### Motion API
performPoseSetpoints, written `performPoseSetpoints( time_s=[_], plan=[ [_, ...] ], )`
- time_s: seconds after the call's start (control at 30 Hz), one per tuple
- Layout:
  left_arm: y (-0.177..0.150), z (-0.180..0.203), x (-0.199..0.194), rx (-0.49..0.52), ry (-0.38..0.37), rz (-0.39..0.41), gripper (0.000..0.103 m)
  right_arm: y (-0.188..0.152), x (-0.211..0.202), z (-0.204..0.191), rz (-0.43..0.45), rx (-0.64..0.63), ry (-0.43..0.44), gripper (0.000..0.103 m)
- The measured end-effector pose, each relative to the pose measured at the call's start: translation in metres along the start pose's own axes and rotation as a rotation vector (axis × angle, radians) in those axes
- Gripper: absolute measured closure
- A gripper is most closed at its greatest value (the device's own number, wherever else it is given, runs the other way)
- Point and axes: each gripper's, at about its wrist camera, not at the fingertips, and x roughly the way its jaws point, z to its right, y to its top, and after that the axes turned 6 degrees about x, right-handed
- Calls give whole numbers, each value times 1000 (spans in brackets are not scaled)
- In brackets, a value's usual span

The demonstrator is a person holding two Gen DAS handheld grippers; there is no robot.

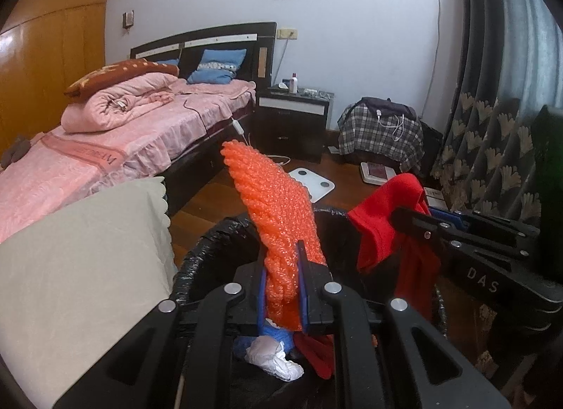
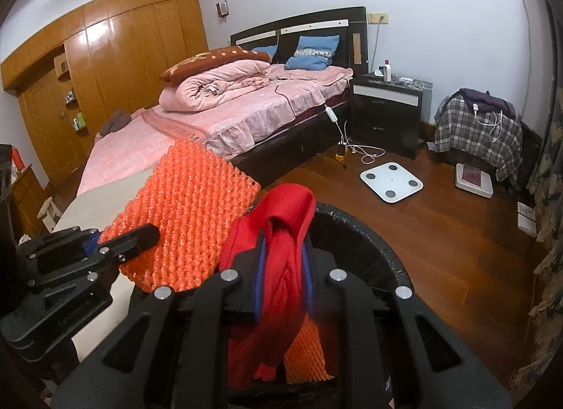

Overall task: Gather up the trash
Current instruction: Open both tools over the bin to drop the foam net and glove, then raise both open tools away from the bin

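My left gripper (image 1: 283, 289) is shut on an orange foam net (image 1: 271, 205), held upright over a black-lined trash bin (image 1: 197, 261). My right gripper (image 2: 283, 275) is shut on a red cloth (image 2: 281, 233) over the same bin (image 2: 380, 247). The right gripper (image 1: 422, 229) shows in the left wrist view with the red cloth (image 1: 383, 233) hanging from it. The left gripper (image 2: 116, 250) and orange net (image 2: 190, 212) show in the right wrist view. White crumpled paper (image 1: 274, 356) and a blue scrap (image 1: 278, 335) lie inside the bin.
A beige-covered surface (image 1: 81, 268) stands left of the bin. A pink bed (image 2: 228, 117), black nightstand (image 2: 387, 109), white scale (image 2: 390, 182) on the wood floor, a plaid-covered seat (image 2: 478, 131) and a curtain (image 1: 492, 148) on the right.
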Motion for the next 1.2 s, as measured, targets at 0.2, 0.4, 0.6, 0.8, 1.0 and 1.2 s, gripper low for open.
performPoseSetpoints(
  time_s=[0.2, 0.4, 0.6, 0.8, 1.0, 1.2],
  plan=[
    [-1, -5, 12, -4, -19, -13, 89, 0, 11, 4, -18, -5, -8, 84],
    [-3, -8, 21, -11, -25, -29, 87, -2, 19, 8, -36, -1, -10, 82],
    [-6, -16, 22, -27, -30, -39, 55, -10, 28, 8, -68, -14, -36, 46],
    [-9, -30, 9, -46, 26, -21, 34, -15, 19, 10, -50, -11, -59, 11],
    [-12, -49, -18, -67, 106, -7, 13, -15, 5, 4, -59, -1, -34, 7],
    [-17, -58, -52, -83, 163, 2, 6, -14, -15, -11, -61, 1, 6, 6]
  ],
)
